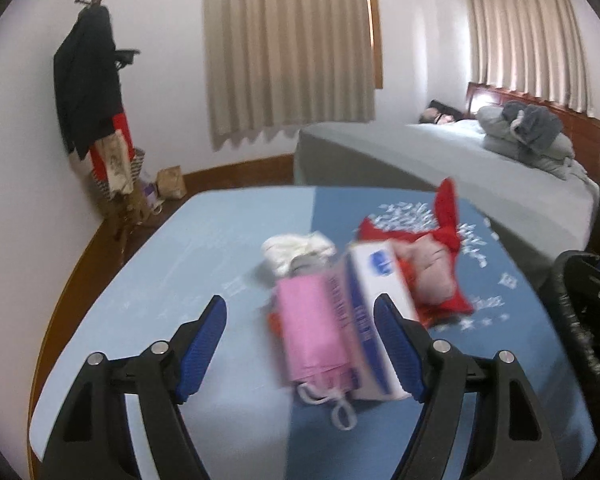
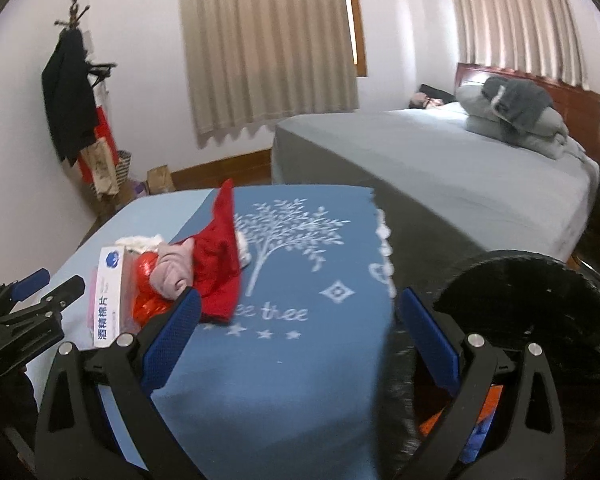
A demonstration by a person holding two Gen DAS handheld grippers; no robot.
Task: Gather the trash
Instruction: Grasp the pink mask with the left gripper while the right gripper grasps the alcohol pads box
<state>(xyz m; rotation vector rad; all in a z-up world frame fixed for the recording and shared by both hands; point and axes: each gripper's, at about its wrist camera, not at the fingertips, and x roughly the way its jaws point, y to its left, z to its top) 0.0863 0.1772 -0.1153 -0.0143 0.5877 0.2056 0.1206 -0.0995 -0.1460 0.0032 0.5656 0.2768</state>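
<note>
A small heap of trash lies on the blue tablecloth (image 1: 204, 248). It holds a pink mask pack (image 1: 312, 336), a white and blue box (image 1: 372, 308), a red bag (image 1: 440, 240), a pinkish wad (image 1: 432, 272) and crumpled white tissue (image 1: 296, 248). My left gripper (image 1: 302, 316) is open, and the pink pack and the box lie between its spread fingers, though blur hides whether they touch. My right gripper (image 2: 300, 316) is open over the tree-patterned cloth (image 2: 284, 240) with nothing between its fingers. The right wrist view shows the box (image 2: 108, 292), the red bag (image 2: 220, 268) and my left gripper (image 2: 56, 280) at the left.
A black bin lined with a black bag (image 2: 532, 300) stands at the table's right edge, also the bin (image 1: 580, 312) in the left wrist view. A grey bed (image 2: 440, 160) with pillows lies behind. A coat rack (image 1: 88, 92) and a paper bag (image 1: 172, 182) stand by the far-left wall.
</note>
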